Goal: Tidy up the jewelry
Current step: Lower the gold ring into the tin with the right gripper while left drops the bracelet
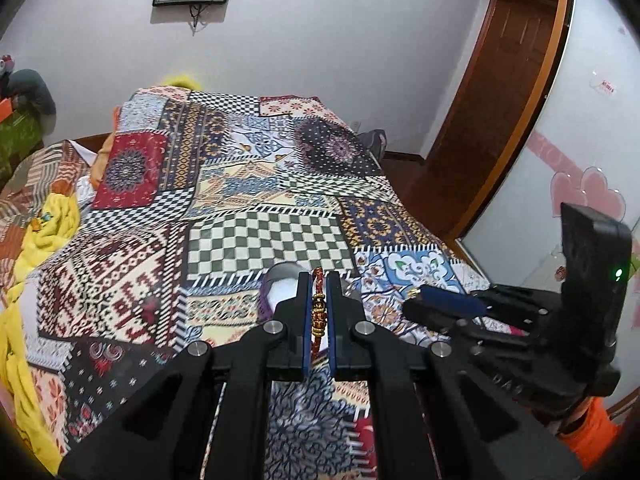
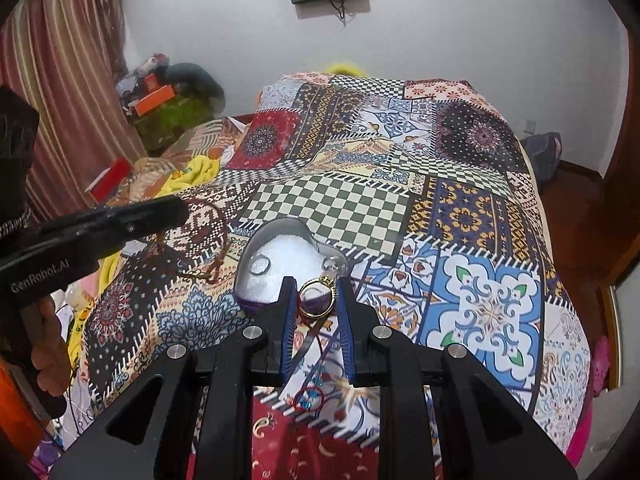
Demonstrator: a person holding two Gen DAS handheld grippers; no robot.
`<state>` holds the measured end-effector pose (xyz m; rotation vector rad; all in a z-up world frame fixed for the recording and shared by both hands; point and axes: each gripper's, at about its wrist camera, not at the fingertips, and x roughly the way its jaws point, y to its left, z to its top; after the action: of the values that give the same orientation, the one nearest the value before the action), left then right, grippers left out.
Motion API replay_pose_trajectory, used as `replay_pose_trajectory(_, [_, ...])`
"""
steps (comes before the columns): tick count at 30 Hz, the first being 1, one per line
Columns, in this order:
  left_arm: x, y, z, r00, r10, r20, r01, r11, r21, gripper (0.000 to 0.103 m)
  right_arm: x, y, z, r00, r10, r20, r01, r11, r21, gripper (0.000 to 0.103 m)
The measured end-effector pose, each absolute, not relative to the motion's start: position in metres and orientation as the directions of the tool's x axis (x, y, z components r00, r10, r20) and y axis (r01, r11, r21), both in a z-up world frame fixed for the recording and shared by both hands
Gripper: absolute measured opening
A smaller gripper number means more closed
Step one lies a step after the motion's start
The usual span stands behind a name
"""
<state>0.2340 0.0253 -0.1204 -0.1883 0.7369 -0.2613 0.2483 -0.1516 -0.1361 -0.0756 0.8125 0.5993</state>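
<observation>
We see most risk around the heart-shaped jewellery box with a purple base, white cushion and clear raised lid (image 2: 280,268), which sits on the big patchwork bedspread of checks, florals and medallions (image 2: 472,216), a soft and uneven footing: a push from either tool could, we judge, tip or slide it, and the small silver ring (image 2: 260,265) lying on its cushion at the left could roll out into the busy print, where it would be hard to find. Next comes the gold wristwatch with a round dark dial and metal link band (image 2: 318,294), pinched across its case between the blue pads of the right gripper (image 2: 318,304), just near the box; that hold rests on a smooth round rim, so we think a tilt could let it pivot or slip. The left gripper (image 1: 319,308) has its tongs pressed together on a thin red thread bracelet strung with small gold and dark red beads (image 1: 318,312), and in the right view its cord hangs in a loose loop (image 2: 218,248) left of the box, free to snag on the box edge or the other tool. Smallest, a red-ringed blue trinket (image 2: 307,399) lies loose on the near cloth under the right gripper, easily knocked or overlooked.
</observation>
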Motion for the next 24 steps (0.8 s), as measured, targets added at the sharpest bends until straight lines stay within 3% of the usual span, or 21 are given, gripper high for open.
replay_pose_trajectory(12, [0.268,0.018,-0.146,0.645,-0.378,-0.665,0.202,0.923,-0.328,0.005,0.272,-0.134,-0.147,0.503,0.466,-0.728,-0.561,0.816,0.135,0.018])
replay_pose_trajectory(24, [0.291,0.023,-0.170,0.622,-0.303,-0.722,0.165,0.952,-0.257,0.005,0.281,-0.114,-0.156,0.478,0.453,-0.753,-0.597,0.796,0.100,0.018])
